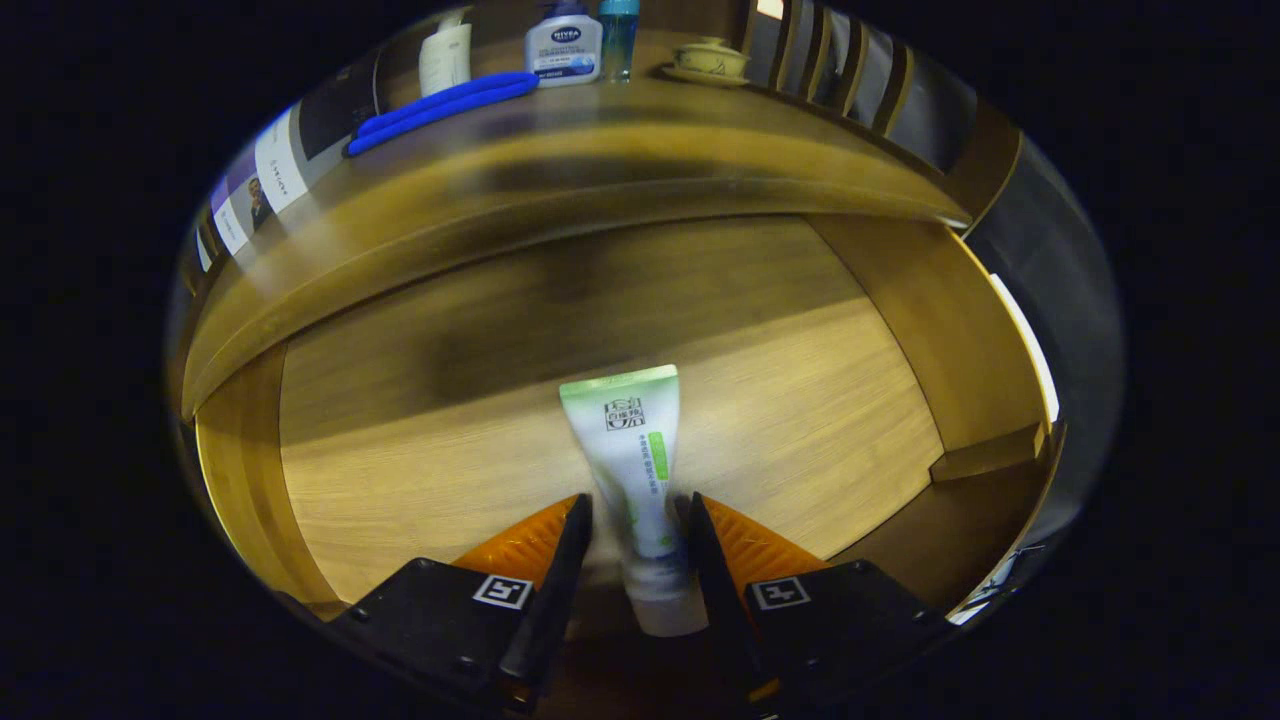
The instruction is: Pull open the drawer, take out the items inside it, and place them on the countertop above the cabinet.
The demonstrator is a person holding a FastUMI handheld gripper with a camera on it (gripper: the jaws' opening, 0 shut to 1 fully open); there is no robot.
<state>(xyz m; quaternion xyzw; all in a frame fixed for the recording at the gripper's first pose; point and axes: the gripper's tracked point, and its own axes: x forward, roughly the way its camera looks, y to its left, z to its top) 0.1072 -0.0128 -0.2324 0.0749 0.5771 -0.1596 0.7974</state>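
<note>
The gripper (pixel 635 530) reaches down into the open drawer (pixel 400 470), its two fingers (pixel 560 560) set apart with a white-and-green tube (pixel 632 470) lying between them on the drawer's wooden floor; whether the pads already touch the tube's sides cannot be told. The tube's capped end sits back between the fingers, and its flat crimped end points ahead of them toward the cabinet. Beyond the drawer, on the countertop (pixel 560 160), lie a blue tool (pixel 445 105), a white bottle (pixel 563 48), a teal bottle (pixel 618 35) and a lidded cup on a saucer (pixel 710 62).
</note>
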